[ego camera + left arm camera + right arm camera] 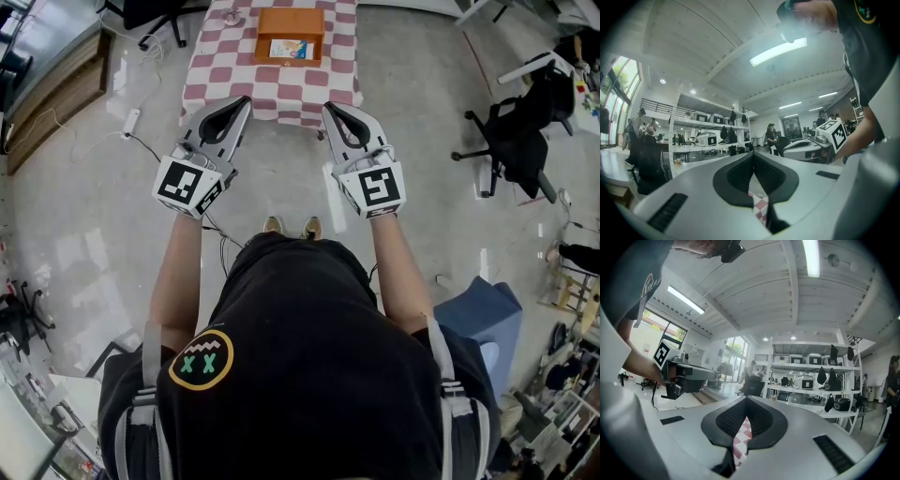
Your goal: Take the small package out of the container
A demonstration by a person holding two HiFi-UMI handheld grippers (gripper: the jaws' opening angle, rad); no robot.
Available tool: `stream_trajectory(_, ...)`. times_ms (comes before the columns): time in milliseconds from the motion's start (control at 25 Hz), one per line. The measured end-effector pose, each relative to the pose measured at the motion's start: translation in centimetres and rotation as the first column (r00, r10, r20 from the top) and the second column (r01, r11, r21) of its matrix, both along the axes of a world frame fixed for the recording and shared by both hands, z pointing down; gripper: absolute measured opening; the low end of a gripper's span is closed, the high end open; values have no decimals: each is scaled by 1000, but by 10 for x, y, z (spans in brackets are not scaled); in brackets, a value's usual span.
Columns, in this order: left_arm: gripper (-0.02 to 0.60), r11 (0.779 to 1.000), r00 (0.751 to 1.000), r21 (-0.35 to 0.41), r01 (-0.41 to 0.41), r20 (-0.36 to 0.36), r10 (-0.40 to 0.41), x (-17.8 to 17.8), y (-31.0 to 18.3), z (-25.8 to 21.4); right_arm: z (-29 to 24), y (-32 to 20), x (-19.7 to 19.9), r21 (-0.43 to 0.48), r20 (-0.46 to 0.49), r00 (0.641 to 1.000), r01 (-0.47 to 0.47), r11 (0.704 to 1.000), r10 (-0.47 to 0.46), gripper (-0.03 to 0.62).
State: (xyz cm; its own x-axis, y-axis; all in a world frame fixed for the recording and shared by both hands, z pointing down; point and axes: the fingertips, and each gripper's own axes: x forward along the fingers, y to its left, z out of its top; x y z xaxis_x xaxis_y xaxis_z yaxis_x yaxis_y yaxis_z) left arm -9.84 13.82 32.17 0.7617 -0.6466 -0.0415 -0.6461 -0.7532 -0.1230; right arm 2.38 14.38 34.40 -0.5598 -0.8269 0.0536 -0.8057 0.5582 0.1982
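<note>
An orange container (291, 17) sits on a table with a red-and-white checkered cloth (281, 89) ahead of me. A small light package (289, 48) with blue print lies inside it. My left gripper (246, 99) and right gripper (327, 107) hover side by side over the floor, just short of the table's near edge. Both are shut with nothing between the jaws. In the left gripper view the left gripper (753, 154) points level across the room, pads together, with a sliver of cloth below. The right gripper view shows the right gripper (746, 399) the same way.
A blue stool (483, 323) stands at my right, and a black office chair (516, 131) further right. A power strip (131, 120) with cables lies on the floor left of the table, beside a wooden platform (56, 94). Shelves with appliances (708, 138) and people stand far off.
</note>
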Motion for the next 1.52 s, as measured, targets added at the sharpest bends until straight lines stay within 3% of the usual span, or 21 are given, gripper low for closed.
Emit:
stream_trajectory(280,17,1000,1000,3,-1,2,1,0,0,0,1,-1,2,-8,7,1000,-7,1000,7,21)
stream_trajectory(680,17,1000,1000,-4,-3,3,4,2,1,2,3,-1,1,-12,17,1000,15,1000,-15,74)
stream_trajectory(920,17,1000,1000,-5,-1,-1,1,2,1,3,6,1,-4,-28,14,999,48,998,-47,197)
stream_trajectory(1280,17,1000,1000,-8,0,1,0,4,0,3,11,-1,-2,-51,7,998,60,997,-59,290)
stream_trajectory(1520,17,1000,1000,-9,3,-1,-3,5,1,4,12,-4,0,-65,57,997,64,996,-61,457)
